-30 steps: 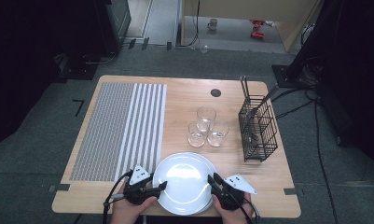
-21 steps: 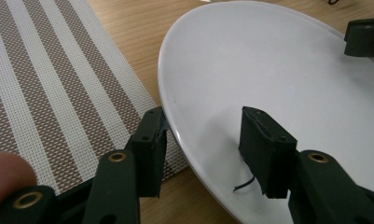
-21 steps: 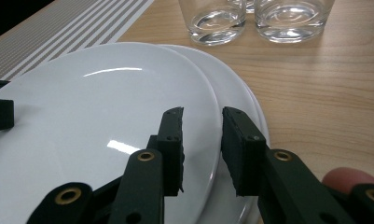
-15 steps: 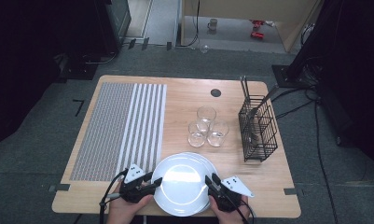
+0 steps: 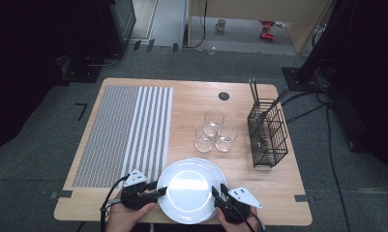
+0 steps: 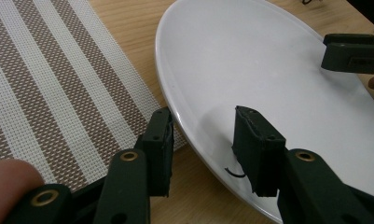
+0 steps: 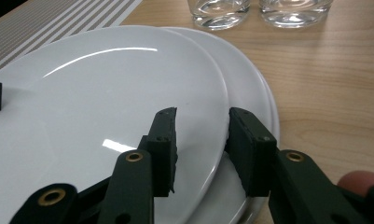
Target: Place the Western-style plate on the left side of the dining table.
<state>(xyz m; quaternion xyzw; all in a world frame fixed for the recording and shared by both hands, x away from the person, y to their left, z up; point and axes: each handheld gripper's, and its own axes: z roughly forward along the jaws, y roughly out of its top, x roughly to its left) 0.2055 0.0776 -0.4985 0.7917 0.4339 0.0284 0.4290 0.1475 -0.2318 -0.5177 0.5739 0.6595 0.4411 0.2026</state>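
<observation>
High view: top plate (image 5: 189,193) lower centre on counter (image 5: 201,96); left gripper view: left claw (image 6: 203,122), just closing, straddles rim unclamped, so seat deeper, then clench; right gripper view: right claw (image 7: 203,116), just opening, loose astride rim, so reclose before lifting level.

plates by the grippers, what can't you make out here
- How many plates are stacked: right gripper view, the top plate covers the rest.
- Whether the left gripper presses the rim: left gripper view, the rim runs between its jaws, contact unclear.
- What stands in the wire basket: high view, too small and blurred.
</observation>
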